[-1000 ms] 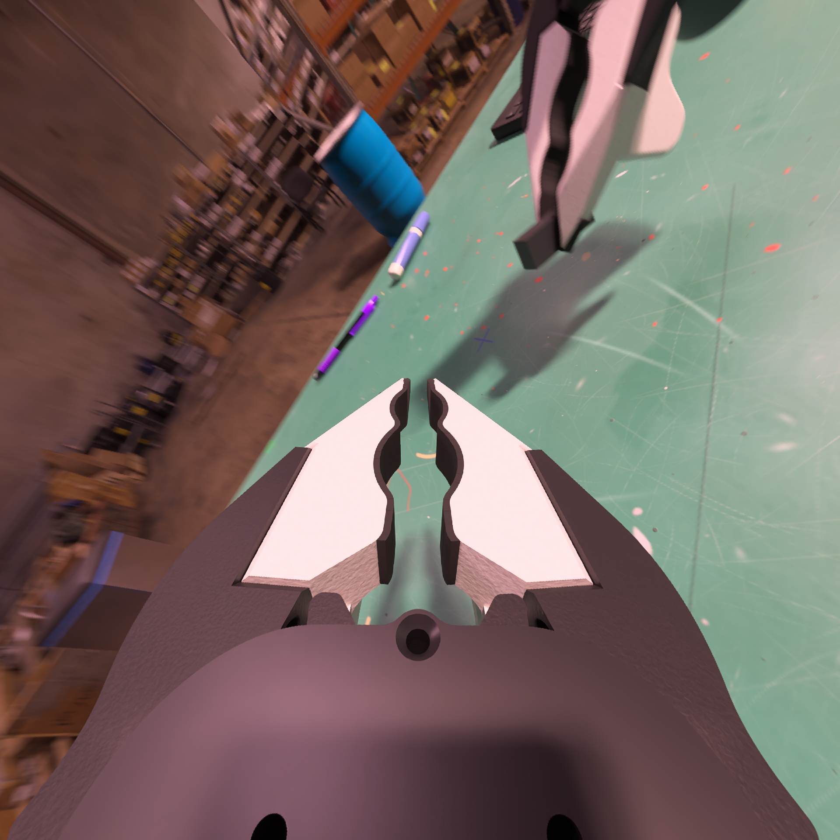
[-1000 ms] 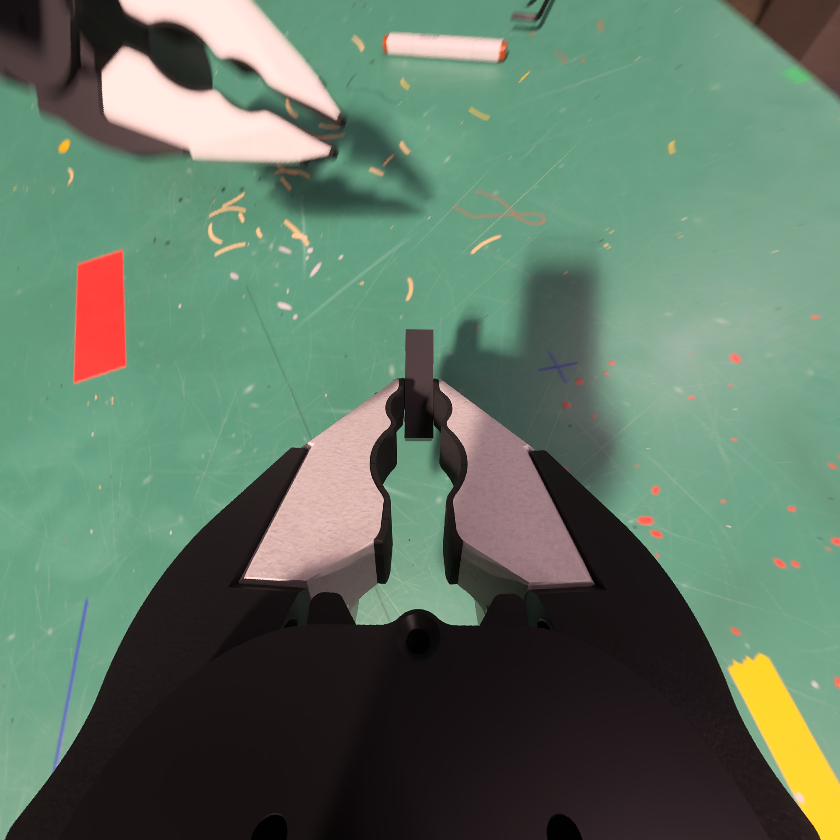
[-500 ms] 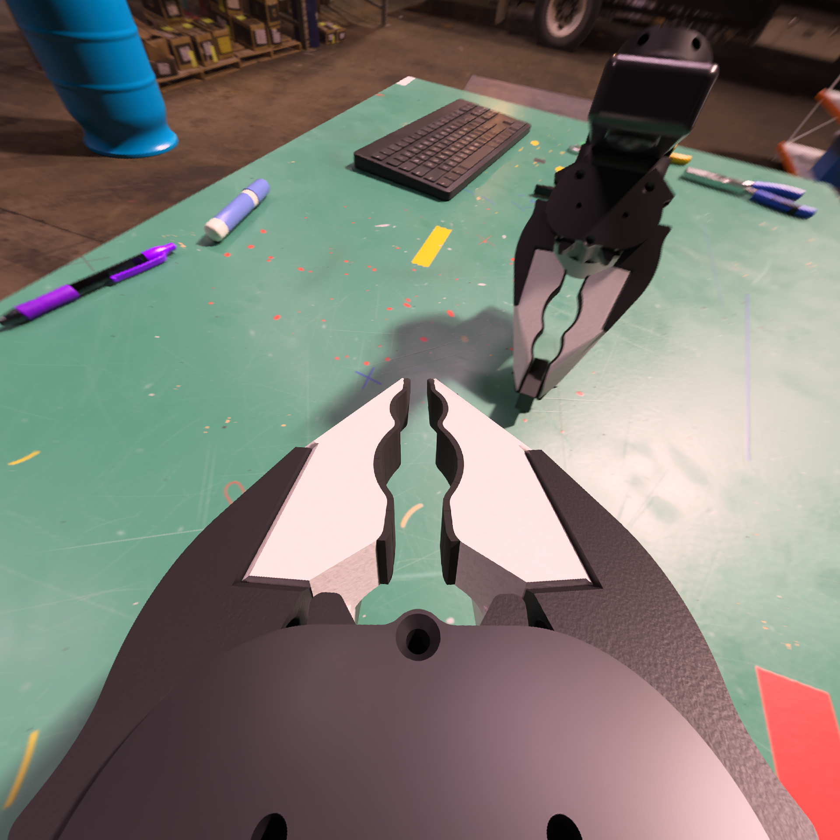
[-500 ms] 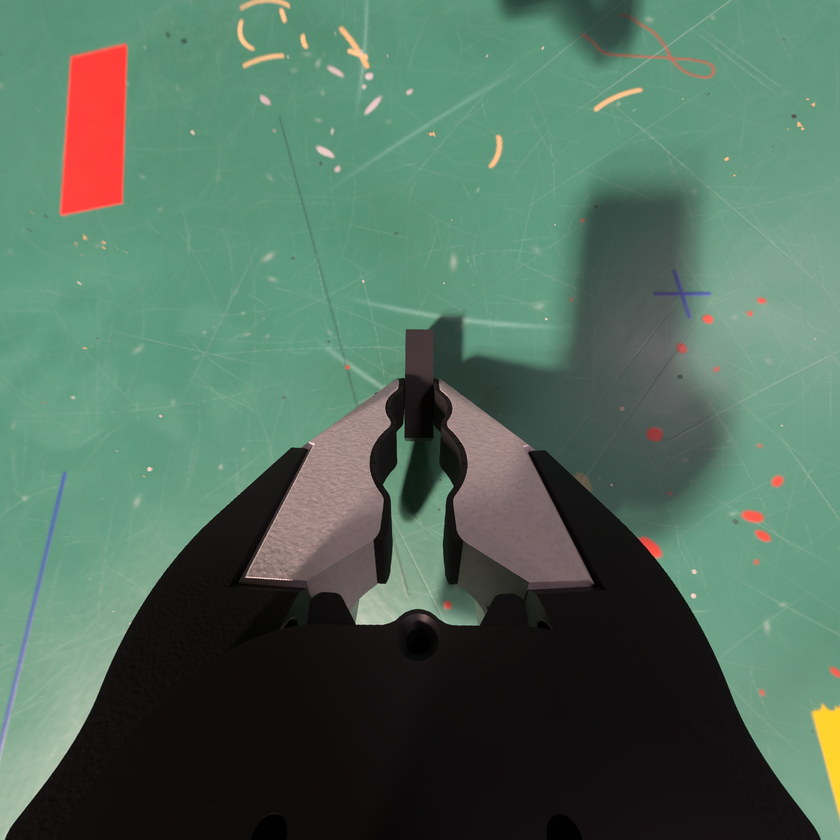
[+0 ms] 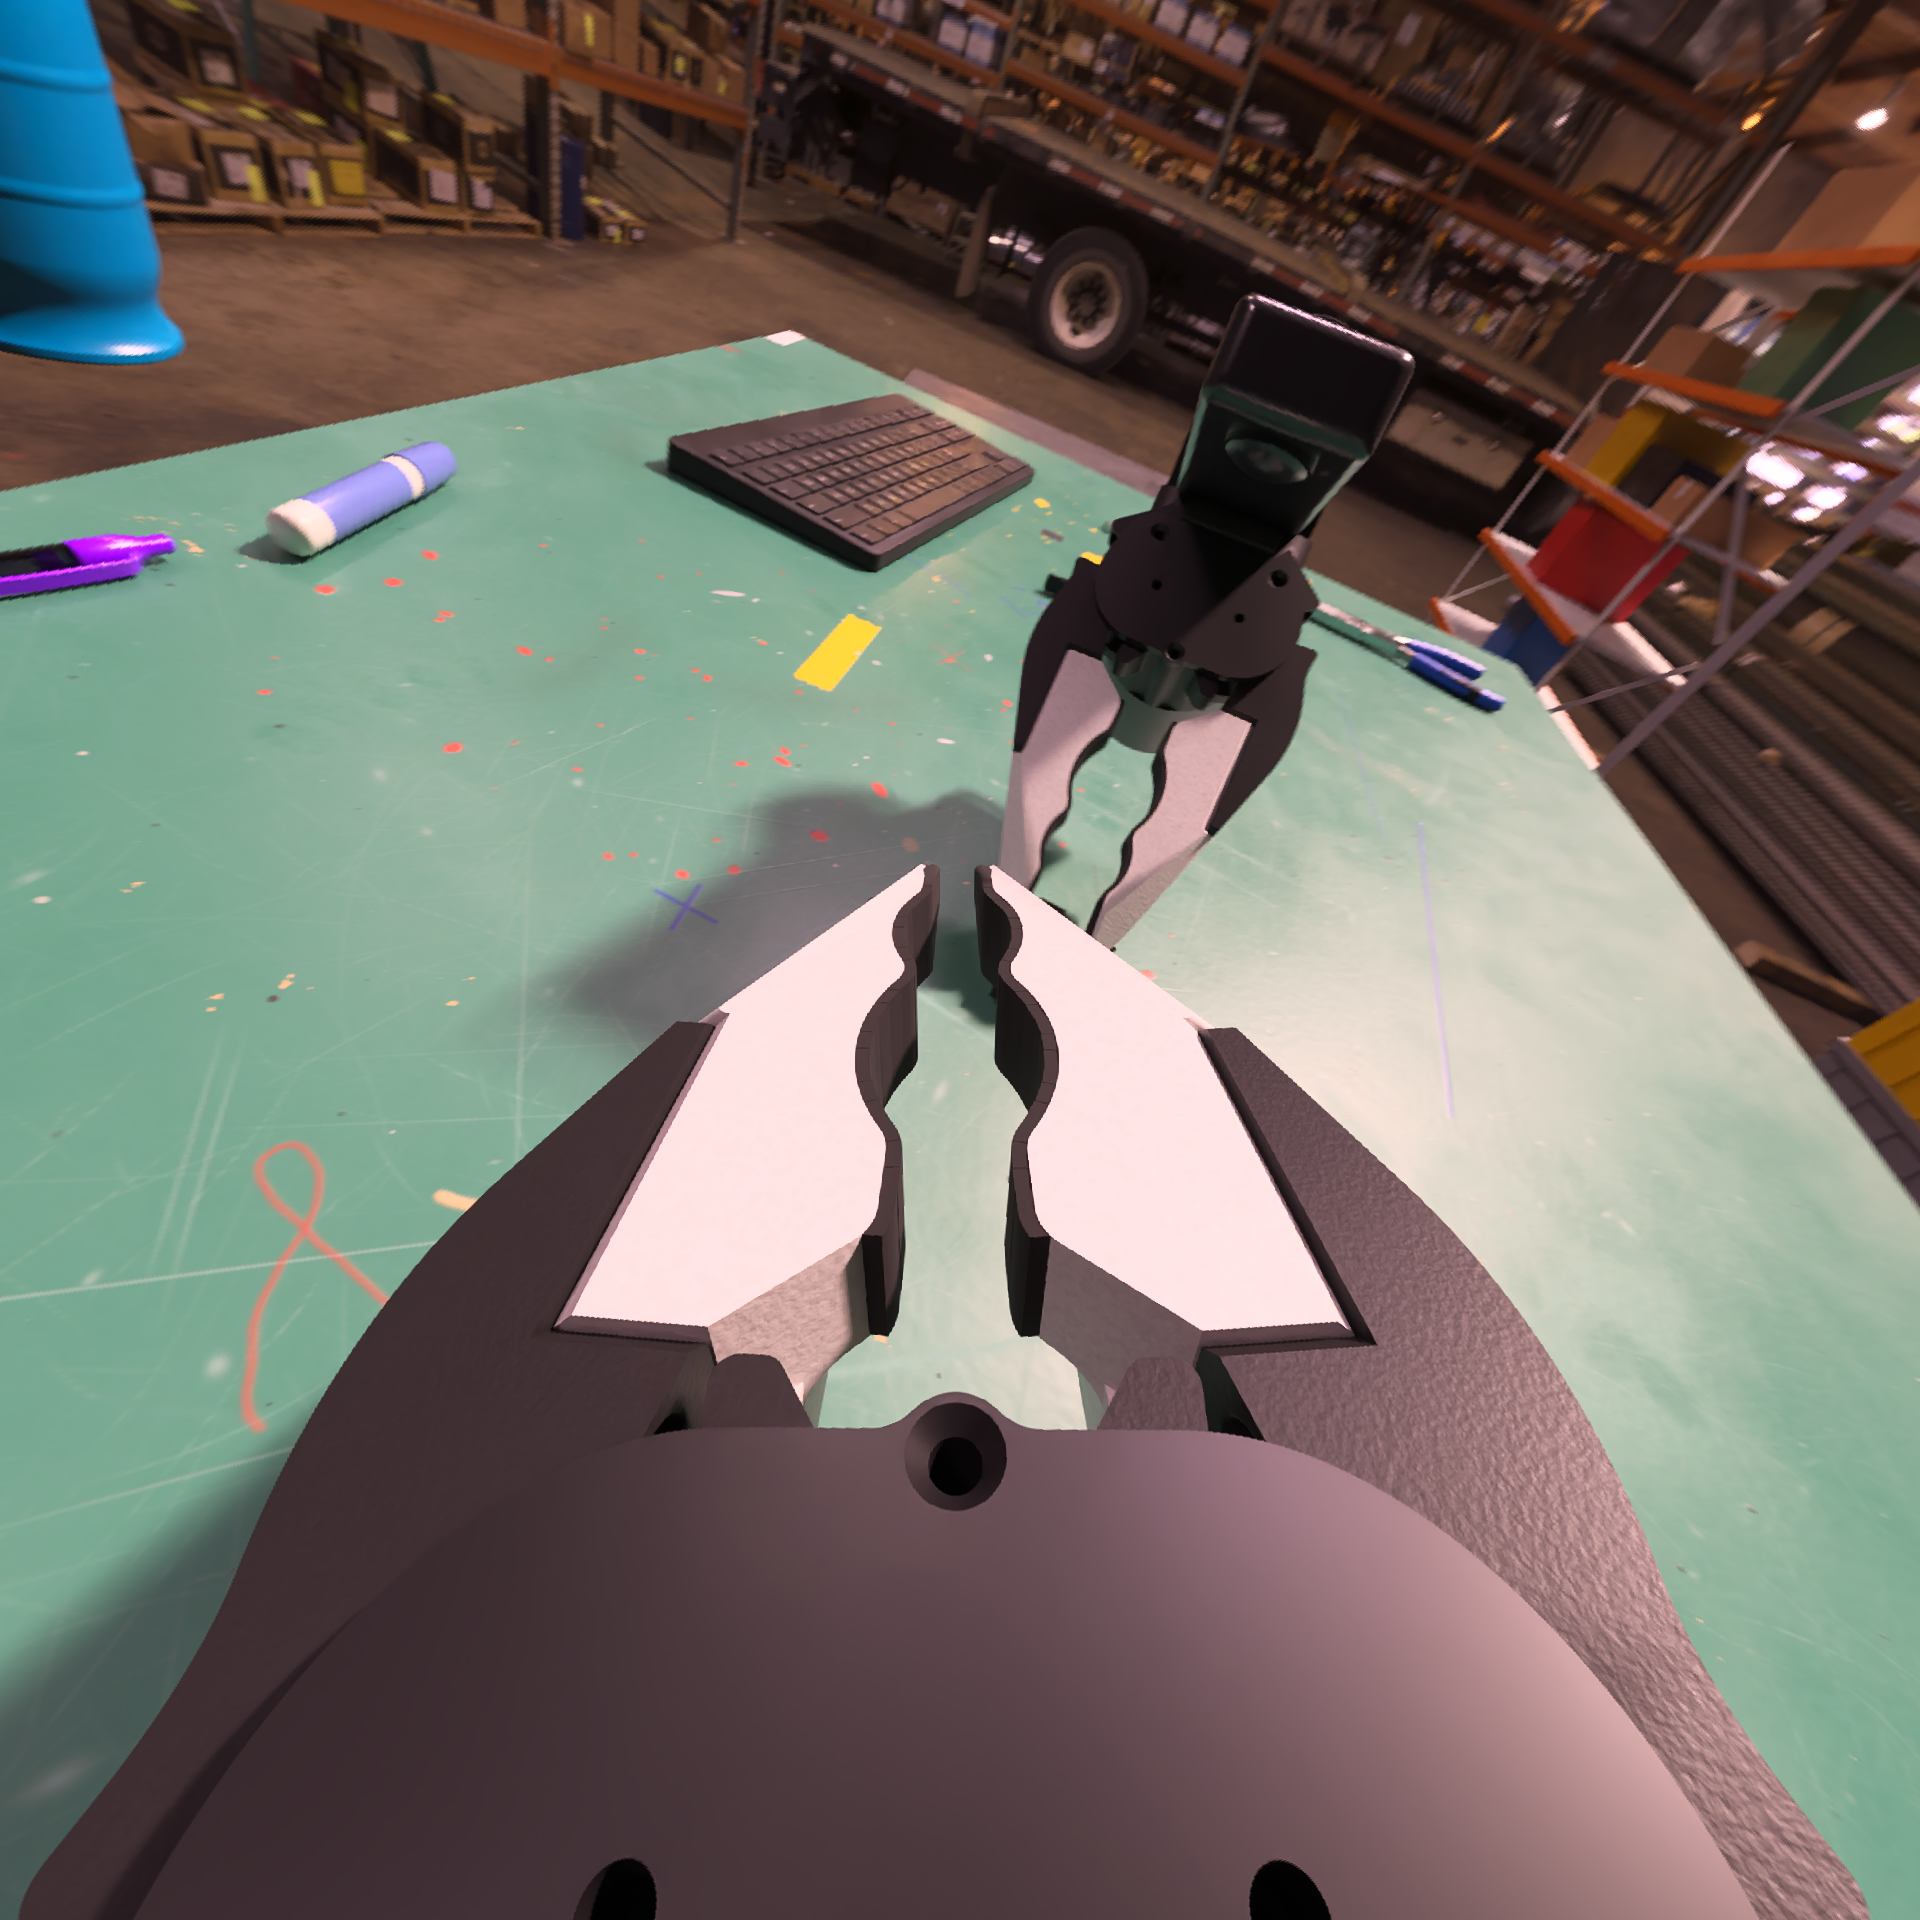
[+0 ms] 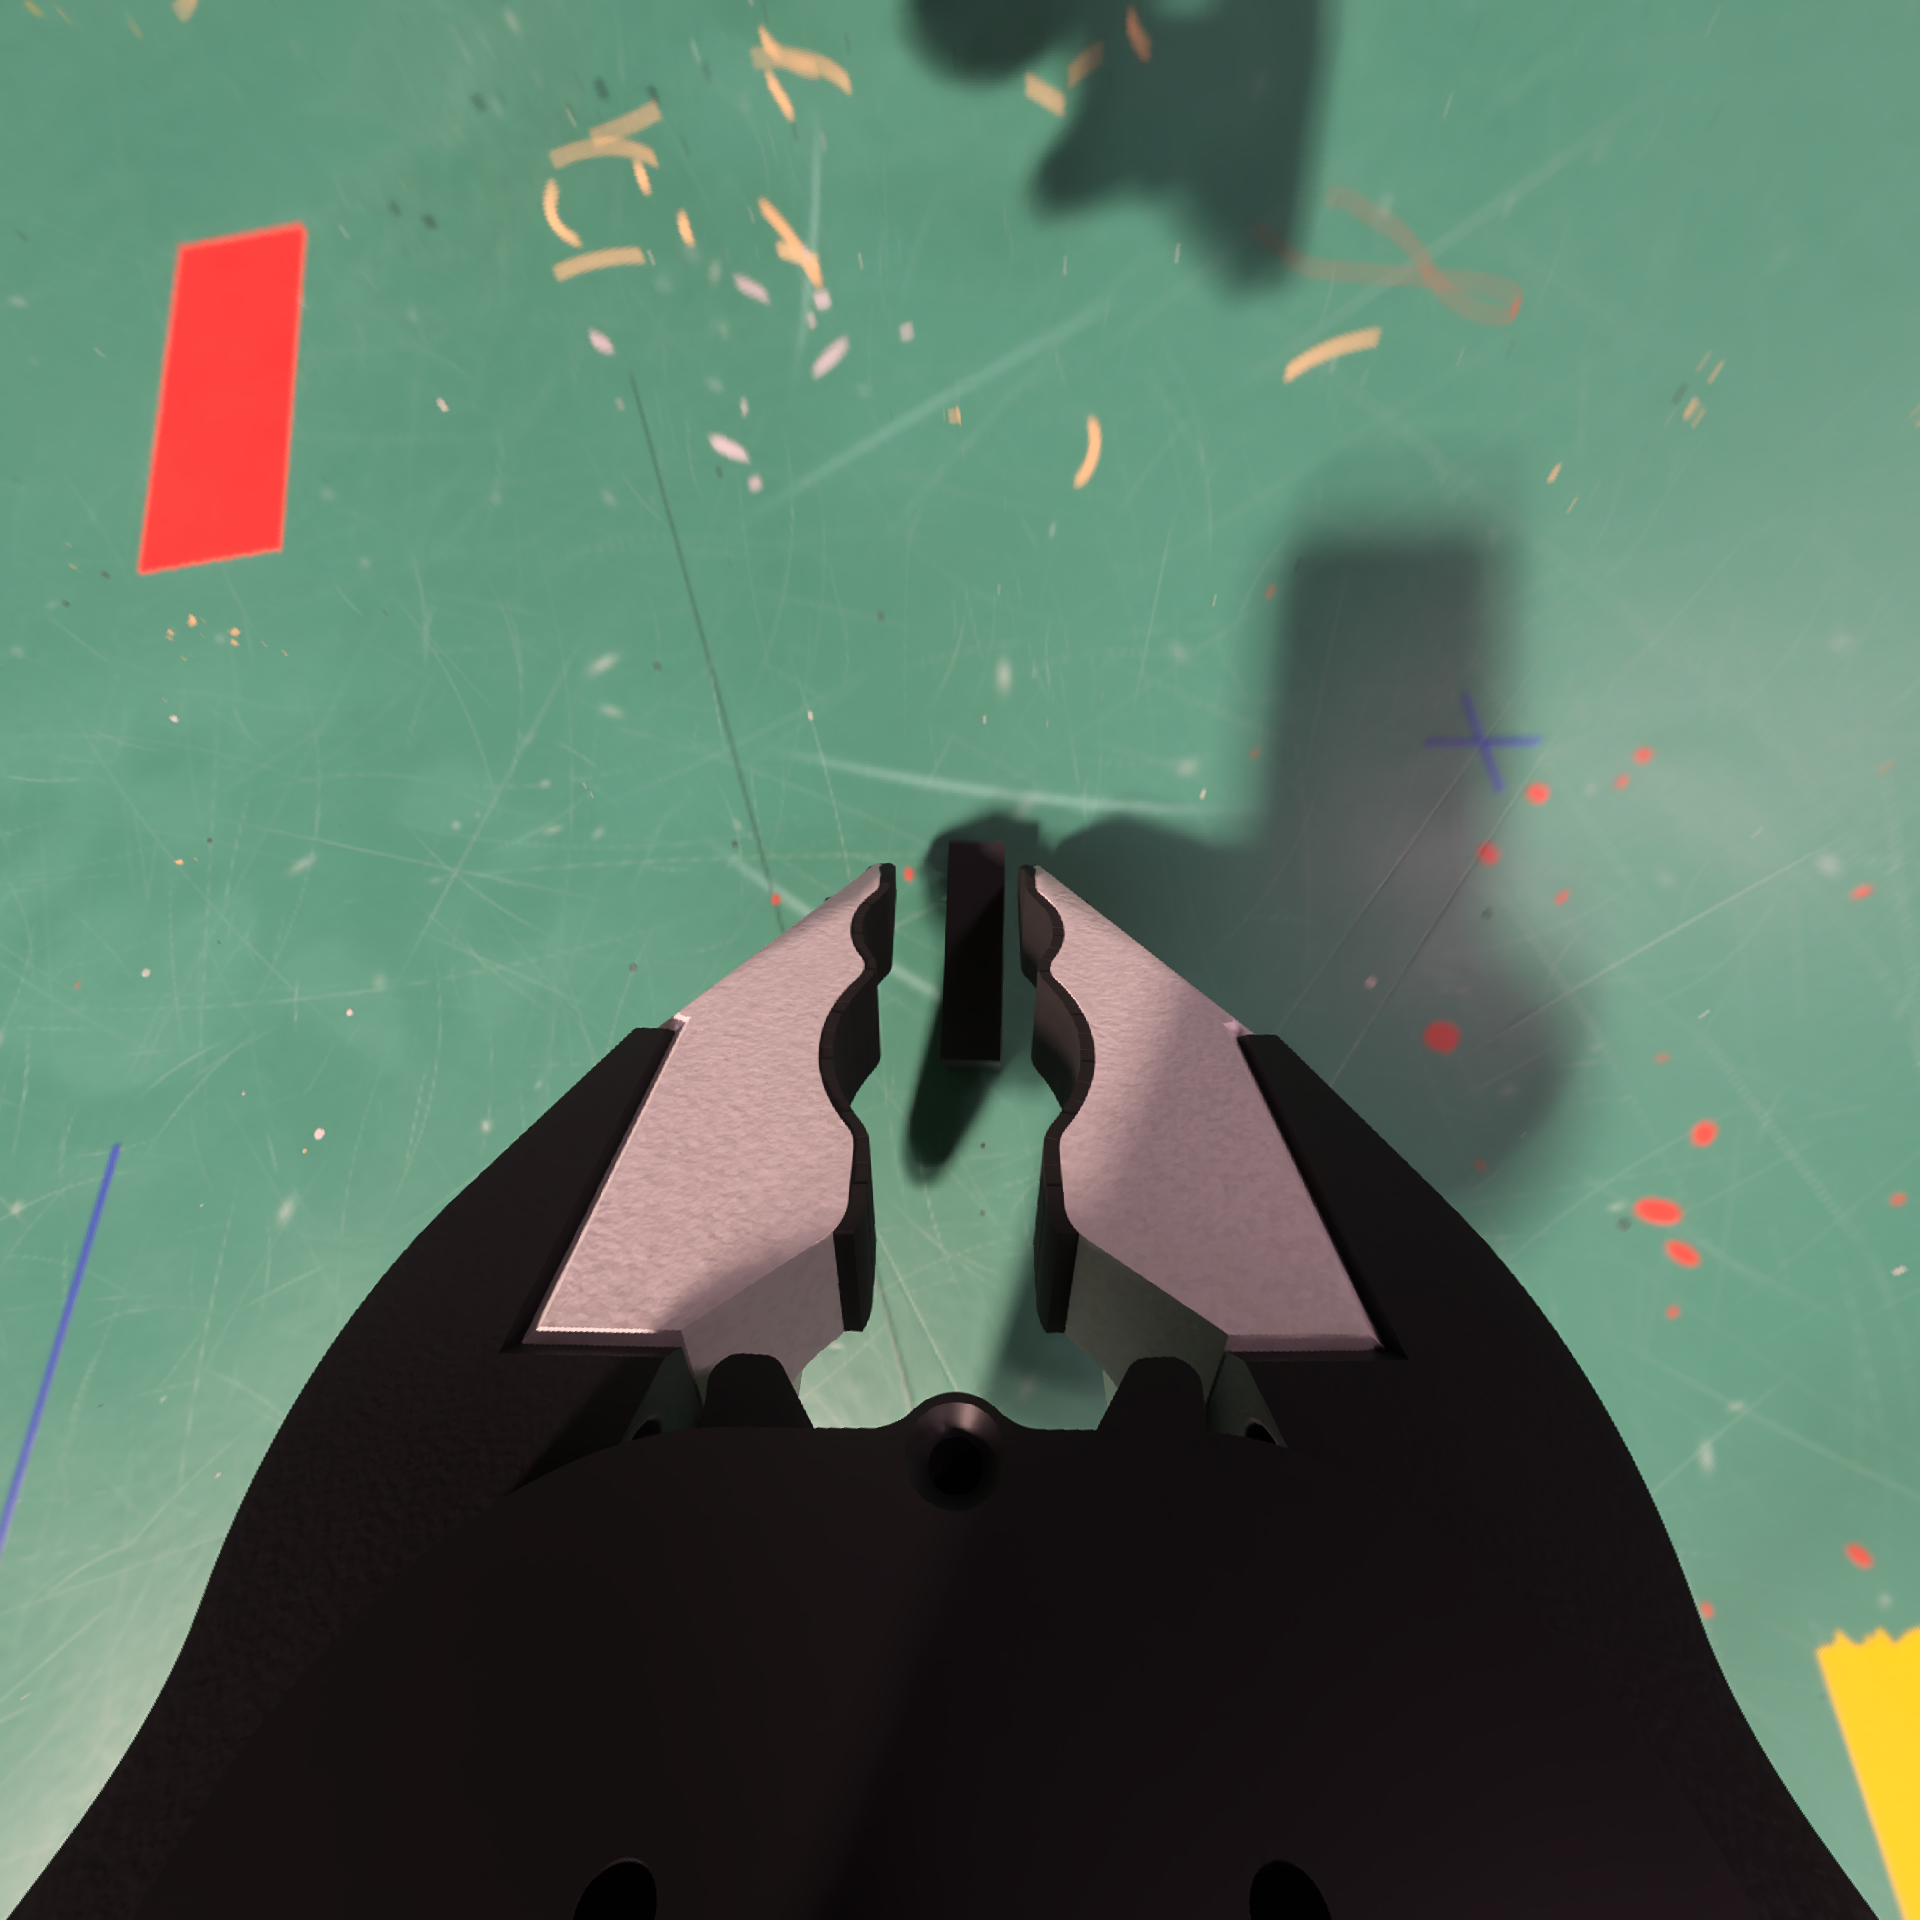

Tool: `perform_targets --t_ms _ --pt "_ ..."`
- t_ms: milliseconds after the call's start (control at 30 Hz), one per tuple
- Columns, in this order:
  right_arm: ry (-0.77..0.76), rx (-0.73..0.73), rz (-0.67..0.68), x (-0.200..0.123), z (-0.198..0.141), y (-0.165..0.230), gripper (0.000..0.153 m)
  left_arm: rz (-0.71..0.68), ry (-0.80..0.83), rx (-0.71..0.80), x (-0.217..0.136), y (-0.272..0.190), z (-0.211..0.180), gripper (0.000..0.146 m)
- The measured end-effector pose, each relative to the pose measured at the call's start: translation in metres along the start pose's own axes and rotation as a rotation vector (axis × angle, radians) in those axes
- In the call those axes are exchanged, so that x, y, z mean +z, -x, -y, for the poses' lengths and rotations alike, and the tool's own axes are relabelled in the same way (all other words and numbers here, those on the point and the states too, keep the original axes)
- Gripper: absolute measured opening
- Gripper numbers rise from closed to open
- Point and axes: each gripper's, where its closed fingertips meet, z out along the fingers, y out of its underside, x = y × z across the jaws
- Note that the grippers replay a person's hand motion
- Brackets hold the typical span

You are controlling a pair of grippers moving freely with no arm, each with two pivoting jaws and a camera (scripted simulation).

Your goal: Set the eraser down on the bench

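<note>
Right gripper above the green bench, pointing steeply down at it. Jaws spread, pinching nothing. Between them a dark slab, the eraser, with a slim gap of green showing on either side, so apparently free of both fingers. Long axis in line with the fingers, running near to far in the right wrist view; narrow edge facing the camera; far end just past the fingertips and meeting its own shadow there. Whether already resting on the bench or a little above it: cannot tell from this angle.

Left gripper lower and nearer in its own view, tilted toward the far end of the bench. Jaws pressed almost together, only a thin slit between, holding nothing. Right gripper visible beyond it, just right of centre, tips down at the bench surface and partly hidden behind the left fingertips; eraser not clearly made out from this side.

Key relation: eraser directly between the right jaws and parallel to them, so much nearer the right gripper than the left. Likely calls for a straight withdrawal back along that same axis; any sideways drift risks a finger brushing the slab and tipping it off its narrow edge.

Elsewhere: black keyboard, blue-and-white tube and purple pen at the far side, all well apart from the eraser; red patch to the far left, small blue cross to the right.
</note>
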Motion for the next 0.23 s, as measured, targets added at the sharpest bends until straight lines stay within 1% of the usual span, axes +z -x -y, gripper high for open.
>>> perform_targets --t_ms 100,167,233 --pt "-0.127 -0.061 -0.006 -0.01 0.019 0.001 0.029 -0.087 -0.011 -0.037 -0.002 -0.012 0.001 0.007" --pt "-0.237 -0.103 0.016 -0.018 0.038 0.004 0.03 -0.16 -0.019 -0.058 -0.002 -0.022 0.001 0.007" --pt "-0.303 -0.127 0.037 -0.025 0.057 0.006 0.035 -0.234 -0.029 -0.067 -0.001 -0.033 0.001 0.007"
